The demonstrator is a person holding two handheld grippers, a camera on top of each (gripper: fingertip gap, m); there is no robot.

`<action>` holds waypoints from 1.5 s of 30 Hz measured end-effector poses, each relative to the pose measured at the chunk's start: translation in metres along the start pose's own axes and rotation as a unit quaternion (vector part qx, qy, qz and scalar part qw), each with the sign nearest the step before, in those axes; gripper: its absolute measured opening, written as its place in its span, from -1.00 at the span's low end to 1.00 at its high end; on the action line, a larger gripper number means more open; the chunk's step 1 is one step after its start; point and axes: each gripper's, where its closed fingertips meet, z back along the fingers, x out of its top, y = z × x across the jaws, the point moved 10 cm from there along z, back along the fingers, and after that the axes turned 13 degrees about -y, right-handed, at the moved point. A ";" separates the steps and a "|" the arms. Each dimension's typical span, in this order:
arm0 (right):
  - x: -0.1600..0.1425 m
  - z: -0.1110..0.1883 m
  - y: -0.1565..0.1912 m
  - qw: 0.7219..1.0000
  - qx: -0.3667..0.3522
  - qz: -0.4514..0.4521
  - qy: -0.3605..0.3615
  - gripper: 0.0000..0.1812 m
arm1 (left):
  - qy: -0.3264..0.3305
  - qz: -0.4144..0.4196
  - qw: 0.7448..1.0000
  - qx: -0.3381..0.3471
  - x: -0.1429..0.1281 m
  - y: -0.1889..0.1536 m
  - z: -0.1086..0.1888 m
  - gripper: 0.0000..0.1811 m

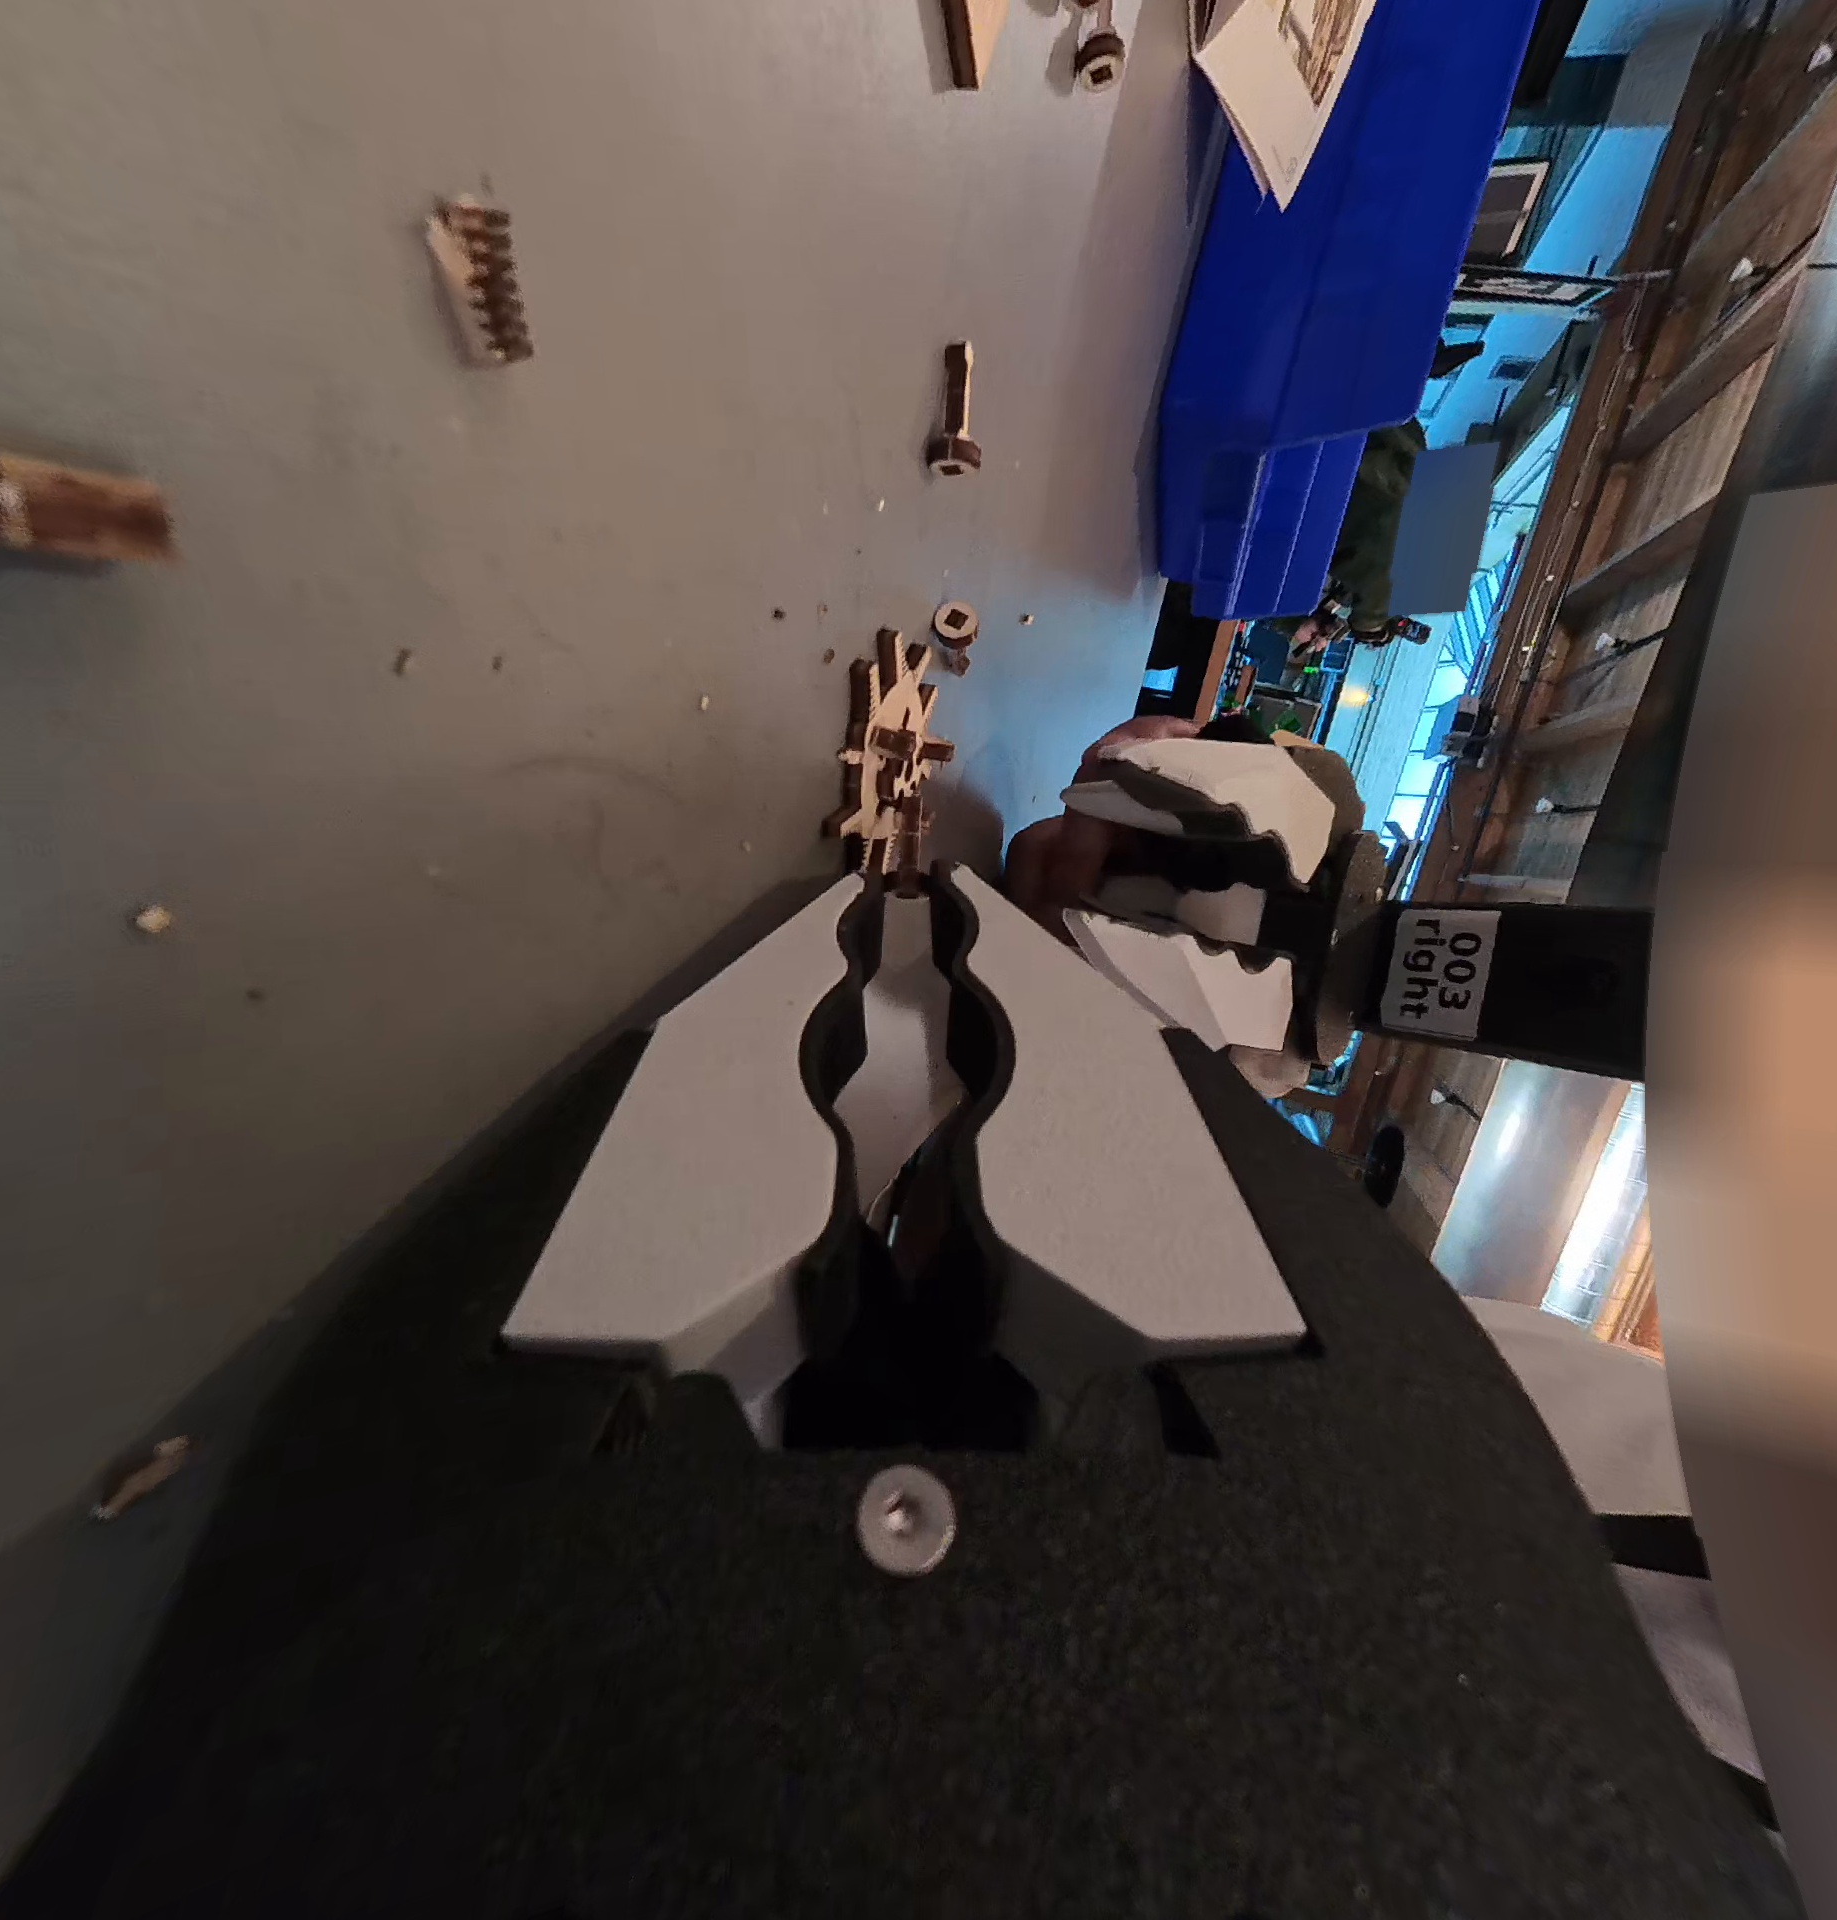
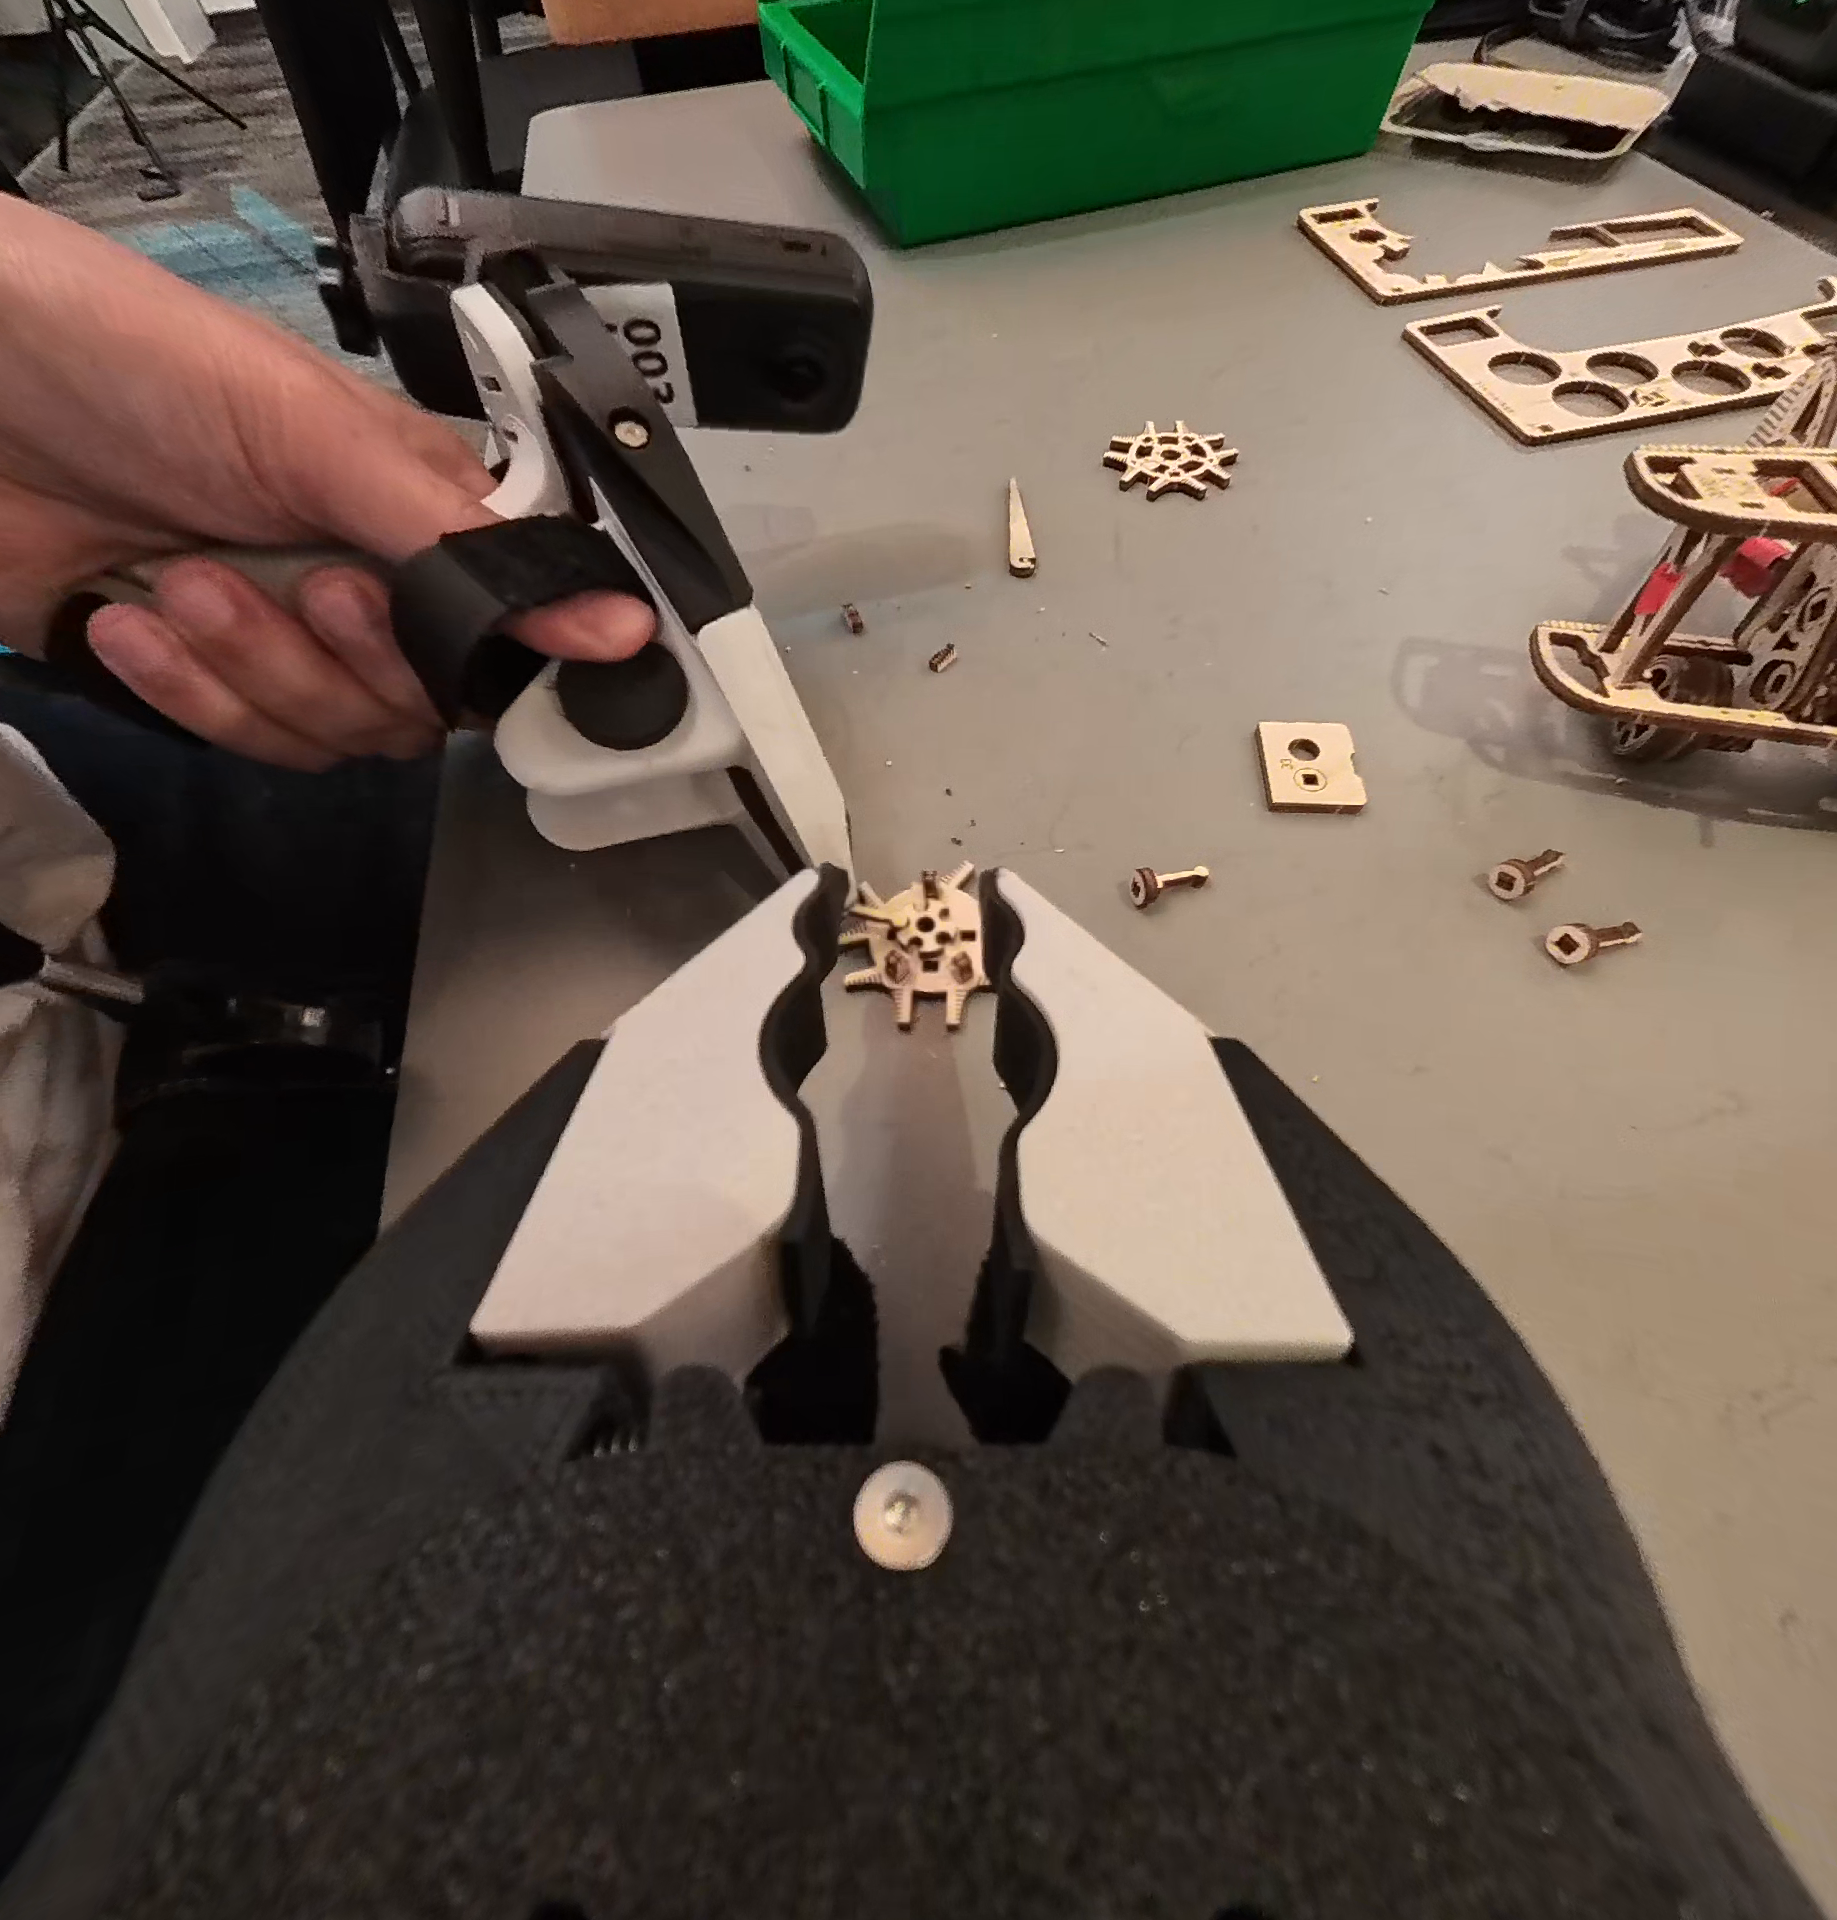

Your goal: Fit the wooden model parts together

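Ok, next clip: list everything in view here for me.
Toothed gear assembly: one, pale wood, on table, seen between right jaws.
Spoked wheel: one, pale, mid-table.
Pegs: three, dark-headed, right of gear.
Square plate: one, pale, mid-right.
Pointed sliver: one, pale, beyond gear.
Punched sheets: two, pale, far right.
Partly built model: one, wood with red, right edge.
Toothed strip: one, brown-edged, left view only.
Green bin: one, far edge.
Blue bin: one, left view only.
Table: one, grey.
Hand: one, holding left gripper.
Left gripper: one, jaws nearly closed at gear's edge.
Right gripper: one, jaws open.
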 end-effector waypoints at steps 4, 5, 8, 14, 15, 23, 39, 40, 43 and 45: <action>0.000 0.001 -0.002 1.000 0.010 -0.015 -0.005 -0.72 | -0.006 0.011 1.000 -0.007 0.000 0.001 0.000 -0.93; 0.000 0.001 -0.003 1.000 0.012 -0.019 -0.005 -0.72 | -0.009 0.014 1.000 -0.010 0.001 0.001 0.001 -0.93; 0.001 0.002 -0.004 0.999 0.017 -0.027 -0.009 -0.72 | -0.010 0.015 1.000 -0.012 0.002 0.001 0.002 -0.93; 0.001 0.002 -0.003 0.999 0.019 -0.025 -0.008 -0.72 | -0.007 0.015 1.000 -0.003 0.001 0.002 0.002 -0.93; 0.000 0.002 -0.002 1.000 0.019 -0.023 -0.007 -0.72 | -0.009 0.017 1.000 -0.003 0.001 0.002 0.003 -0.93; 0.000 0.001 -0.003 0.999 0.024 -0.027 -0.004 -0.72 | -0.006 0.026 1.000 -0.004 0.000 0.001 0.001 -0.93; 0.000 0.001 -0.003 0.999 0.035 -0.036 -0.003 -0.72 | -0.008 0.040 0.999 0.003 0.002 0.002 0.001 -0.93; 0.000 0.001 -0.003 0.999 0.035 -0.035 -0.003 -0.72 | -0.008 0.041 0.999 0.004 0.003 0.002 0.002 -0.93; 0.000 0.001 -0.003 0.999 0.035 -0.033 -0.002 -0.72 | -0.011 0.044 0.999 0.004 0.003 0.002 0.002 -0.93; 0.000 0.000 -0.002 0.999 0.035 -0.031 0.001 -0.72 | -0.012 0.044 0.999 0.004 0.003 0.002 0.002 -0.93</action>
